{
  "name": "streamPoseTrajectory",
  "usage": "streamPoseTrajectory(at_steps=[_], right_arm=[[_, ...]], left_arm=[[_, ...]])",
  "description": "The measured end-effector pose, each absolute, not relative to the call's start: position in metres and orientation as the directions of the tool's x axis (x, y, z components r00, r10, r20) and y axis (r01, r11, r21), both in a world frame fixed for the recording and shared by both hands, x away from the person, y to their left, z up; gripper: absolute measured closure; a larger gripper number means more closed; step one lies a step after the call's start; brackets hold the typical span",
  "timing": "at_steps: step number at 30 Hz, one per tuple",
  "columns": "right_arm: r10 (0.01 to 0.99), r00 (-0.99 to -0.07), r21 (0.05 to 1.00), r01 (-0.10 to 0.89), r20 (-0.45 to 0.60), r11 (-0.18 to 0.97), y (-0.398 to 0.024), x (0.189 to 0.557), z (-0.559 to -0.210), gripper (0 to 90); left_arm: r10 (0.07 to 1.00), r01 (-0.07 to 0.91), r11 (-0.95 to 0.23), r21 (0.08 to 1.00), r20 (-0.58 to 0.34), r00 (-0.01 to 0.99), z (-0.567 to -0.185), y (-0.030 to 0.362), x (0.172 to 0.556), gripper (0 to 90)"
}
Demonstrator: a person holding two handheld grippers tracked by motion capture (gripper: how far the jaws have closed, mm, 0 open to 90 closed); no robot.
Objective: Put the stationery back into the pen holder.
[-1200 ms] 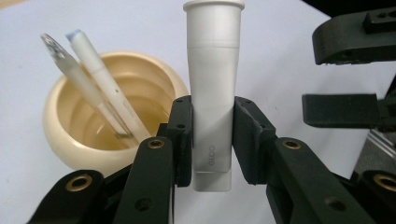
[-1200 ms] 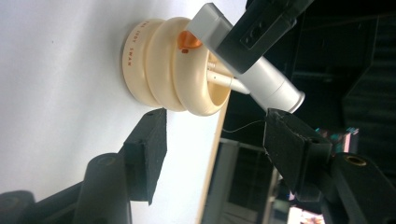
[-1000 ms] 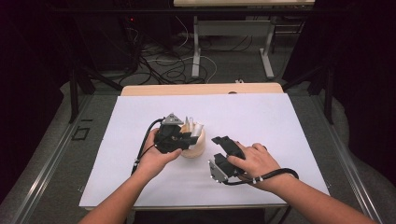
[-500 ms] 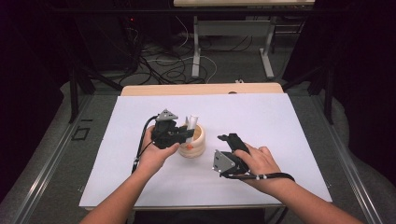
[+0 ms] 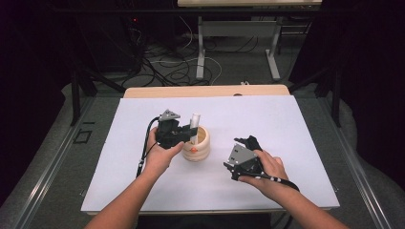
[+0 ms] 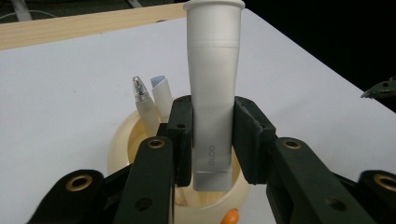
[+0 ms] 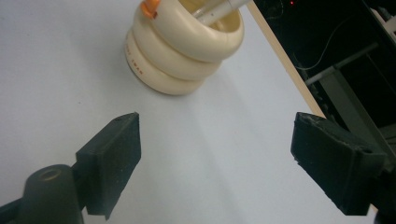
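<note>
Since a second ago our right gripper (image 5: 246,143) has pulled back toward the lower right of the high view, jaws just opening, now spread with nothing between. Our left gripper (image 6: 212,140) pinches the white tube (image 6: 214,88), upright in the cream ringed cup (image 5: 199,145) mid-table (image 5: 286,124), beside two thinner tubes (image 6: 152,105).
</note>
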State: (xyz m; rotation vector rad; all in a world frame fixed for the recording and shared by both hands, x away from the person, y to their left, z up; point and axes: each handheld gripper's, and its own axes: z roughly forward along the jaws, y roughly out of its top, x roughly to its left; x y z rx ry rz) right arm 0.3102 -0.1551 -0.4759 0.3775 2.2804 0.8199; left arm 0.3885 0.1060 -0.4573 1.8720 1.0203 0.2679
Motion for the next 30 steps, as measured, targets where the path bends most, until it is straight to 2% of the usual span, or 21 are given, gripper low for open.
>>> streamPoseTrajectory(at_steps=[6, 16, 22, 27, 30], right_arm=[[0.541, -0.714, 0.697, 0.103, -0.445, 0.71, -0.168, 0.316, -0.481, 12.0], [0.663, -0.692, 0.789, 0.222, -0.286, 0.573, -0.183, 0.321, -0.491, 4.3], [0.689, -0.682, 0.803, 0.255, -0.246, 0.539, -0.188, 0.323, -0.495, 4.3], [0.703, -0.674, 0.814, 0.264, -0.227, 0.517, -0.191, 0.324, -0.497, 4.3], [0.712, -0.669, 0.816, 0.279, -0.214, 0.507, -0.194, 0.324, -0.498, 4.3]], left_arm=[[0.762, 0.546, -0.172, 0.82, -0.241, 0.602, -0.461, 0.104, 0.393, 70.0], [0.793, 0.572, -0.139, 0.808, -0.255, 0.554, -0.476, 0.103, 0.398, 70.0], [0.798, 0.589, -0.125, 0.798, -0.272, 0.538, -0.481, 0.104, 0.398, 70.0], [0.793, 0.625, -0.094, 0.775, -0.322, 0.518, -0.481, 0.105, 0.397, 69.6], [0.791, 0.605, -0.075, 0.793, -0.321, 0.52, -0.476, 0.109, 0.392, 64.3]])
